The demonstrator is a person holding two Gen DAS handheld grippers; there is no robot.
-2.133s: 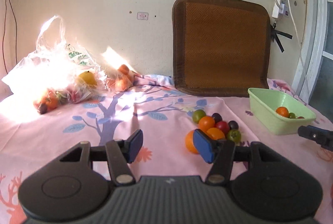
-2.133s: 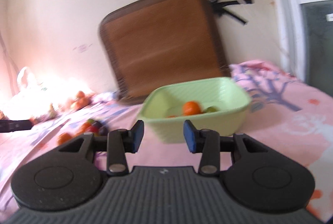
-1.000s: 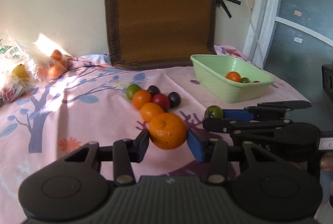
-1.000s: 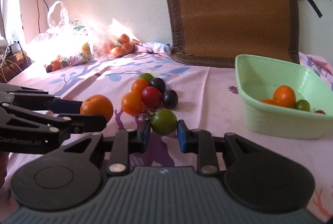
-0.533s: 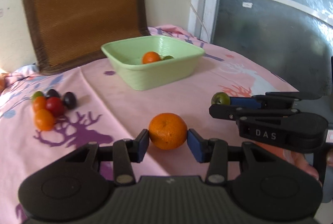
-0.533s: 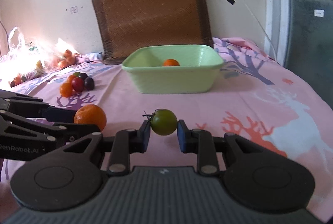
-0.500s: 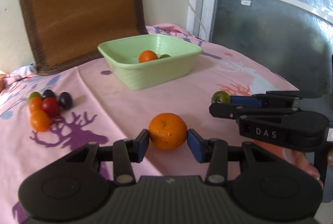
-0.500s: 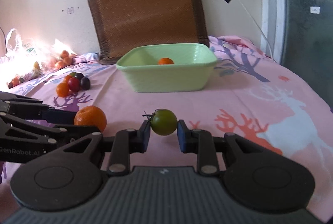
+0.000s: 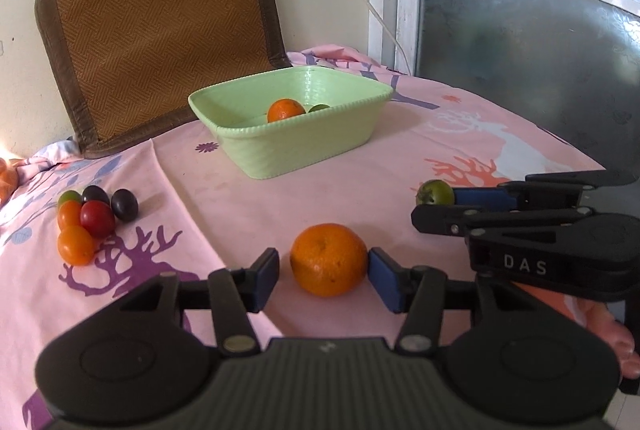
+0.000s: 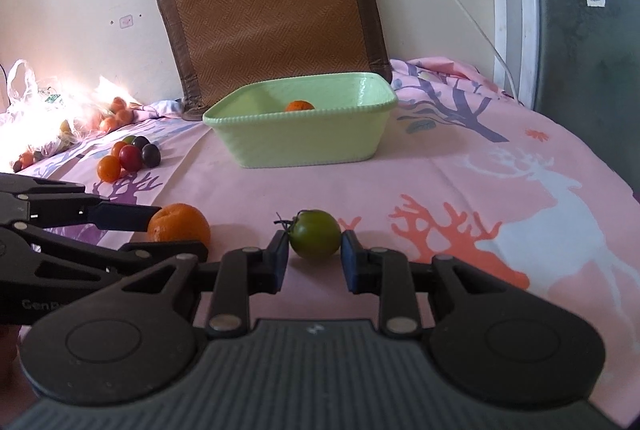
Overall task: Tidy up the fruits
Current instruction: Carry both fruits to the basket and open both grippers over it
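as left tool [image 9: 323, 273] opens, orange [image 9: 328, 259] between

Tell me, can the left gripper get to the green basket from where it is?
Probably yes. Only bare pink cloth lies between the left gripper and the basket. Its jaws are opening around the orange, and the right gripper sits off to the side.

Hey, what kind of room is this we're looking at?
Probably a room in a home, maybe a bedroom: a pink printed sheet covers a soft surface, a woven mat leans on a painted wall, and a frosted glass door stands alongside.
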